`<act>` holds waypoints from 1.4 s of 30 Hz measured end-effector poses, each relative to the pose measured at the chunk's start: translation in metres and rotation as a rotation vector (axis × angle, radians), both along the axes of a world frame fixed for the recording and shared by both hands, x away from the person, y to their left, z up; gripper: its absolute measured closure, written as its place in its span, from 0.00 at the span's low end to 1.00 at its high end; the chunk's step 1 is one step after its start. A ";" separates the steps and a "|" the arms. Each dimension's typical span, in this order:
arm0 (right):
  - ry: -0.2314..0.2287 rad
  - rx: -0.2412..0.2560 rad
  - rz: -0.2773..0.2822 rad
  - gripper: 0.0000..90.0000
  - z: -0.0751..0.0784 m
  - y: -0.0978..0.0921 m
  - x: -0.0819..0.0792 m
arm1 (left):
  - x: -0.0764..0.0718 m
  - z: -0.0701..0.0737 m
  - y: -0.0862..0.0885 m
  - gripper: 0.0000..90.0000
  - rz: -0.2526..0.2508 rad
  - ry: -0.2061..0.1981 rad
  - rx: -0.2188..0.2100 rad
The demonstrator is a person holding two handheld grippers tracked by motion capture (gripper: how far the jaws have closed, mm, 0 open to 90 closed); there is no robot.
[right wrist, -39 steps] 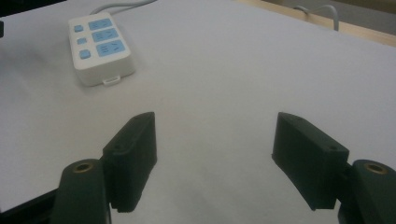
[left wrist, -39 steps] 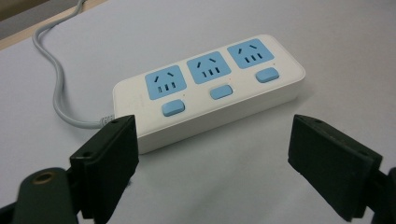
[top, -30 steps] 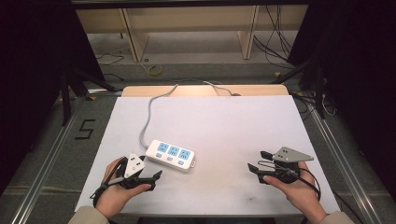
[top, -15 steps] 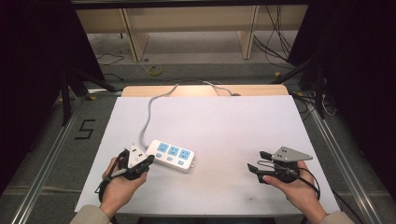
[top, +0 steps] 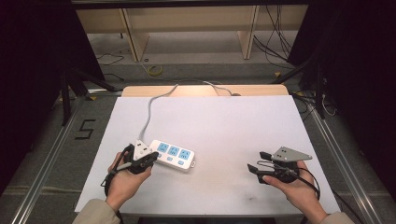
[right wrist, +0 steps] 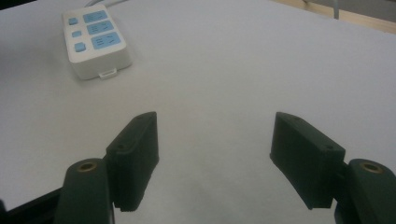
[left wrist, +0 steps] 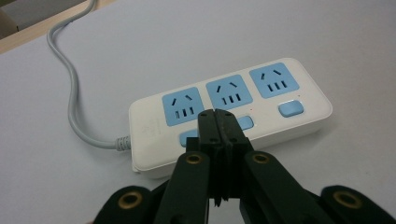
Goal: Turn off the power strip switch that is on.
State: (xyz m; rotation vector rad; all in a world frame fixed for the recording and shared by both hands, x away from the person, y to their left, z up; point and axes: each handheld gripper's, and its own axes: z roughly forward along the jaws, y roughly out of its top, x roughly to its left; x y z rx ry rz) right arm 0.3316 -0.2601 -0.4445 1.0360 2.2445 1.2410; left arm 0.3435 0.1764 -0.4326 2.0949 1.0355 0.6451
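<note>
On the white worktop (top: 224, 126), the power strip (top: 173, 154) lay near the front left, and the left claw (left wrist: 218, 122), pinched shut over its blue switches, could shove it sideways, while the right claw (right wrist: 212, 149) sat wide open far off.

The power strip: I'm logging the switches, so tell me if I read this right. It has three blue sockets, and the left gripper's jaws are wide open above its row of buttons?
Not quite. The power strip does have three blue sockets, but the left gripper has its jaws shut together, tips over the row of buttons. The left gripper view shows this.
</note>
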 end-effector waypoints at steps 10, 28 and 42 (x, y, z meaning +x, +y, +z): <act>-0.001 0.000 0.002 0.36 0.000 0.000 0.000 | 0.008 0.000 -0.003 1.00 0.005 0.020 0.007; -0.004 0.011 -0.001 0.36 0.001 -0.001 -0.001 | 0.019 -0.003 -0.011 1.00 -0.008 0.050 0.027; -0.004 0.014 -0.002 0.36 0.001 -0.002 -0.001 | 0.026 -0.005 -0.017 1.00 -0.017 0.079 0.031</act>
